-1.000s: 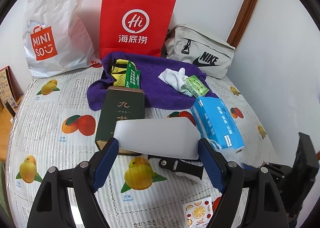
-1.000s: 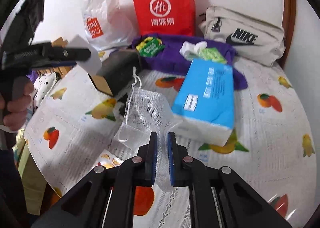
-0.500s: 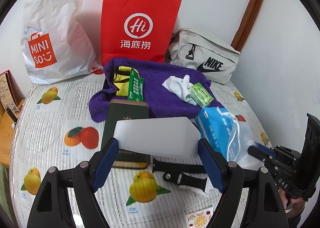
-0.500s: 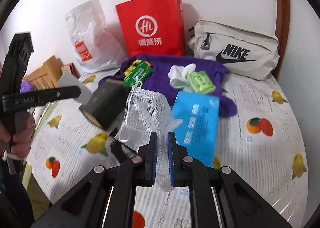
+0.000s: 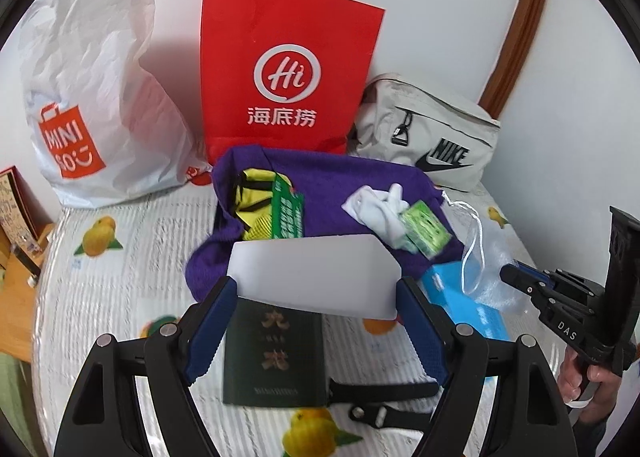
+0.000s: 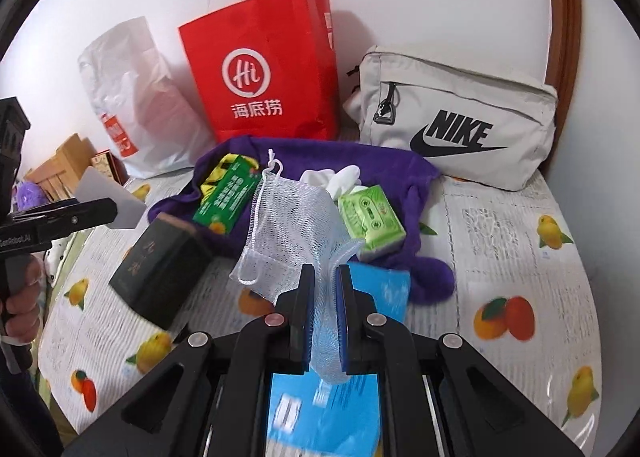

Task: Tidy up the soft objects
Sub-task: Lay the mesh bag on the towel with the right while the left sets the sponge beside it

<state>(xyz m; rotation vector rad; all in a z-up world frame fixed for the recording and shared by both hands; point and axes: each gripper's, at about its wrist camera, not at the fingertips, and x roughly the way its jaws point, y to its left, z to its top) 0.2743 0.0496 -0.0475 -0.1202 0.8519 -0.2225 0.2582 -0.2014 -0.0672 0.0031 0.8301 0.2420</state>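
Note:
My left gripper (image 5: 316,285) is shut on a flat white pack (image 5: 312,269), which spans the gap between its blue pads, above a dark green box (image 5: 276,353). Between the fingers of my shut right gripper (image 6: 325,277) hangs a white mesh drawstring bag (image 6: 292,221), in the air over a blue tissue pack (image 6: 320,409). Just ahead lies a purple towel (image 5: 340,177). On the towel rest a white cloth bundle (image 5: 376,209), a green tissue pack (image 6: 370,217), a green carton (image 5: 286,213) and a yellow-black item (image 5: 252,193).
A red paper bag (image 5: 288,77), a white Miniso plastic bag (image 5: 92,97) and a grey Nike pouch (image 5: 432,137) stand along the back wall. A black strap (image 5: 384,389) lies near the dark box. The fruit-print tablecloth (image 6: 520,257) ends at the wall on the right.
Both grippers have moved forward toward the purple towel. The right one has carried the mesh bag up off the table; the left still carries the white pack.

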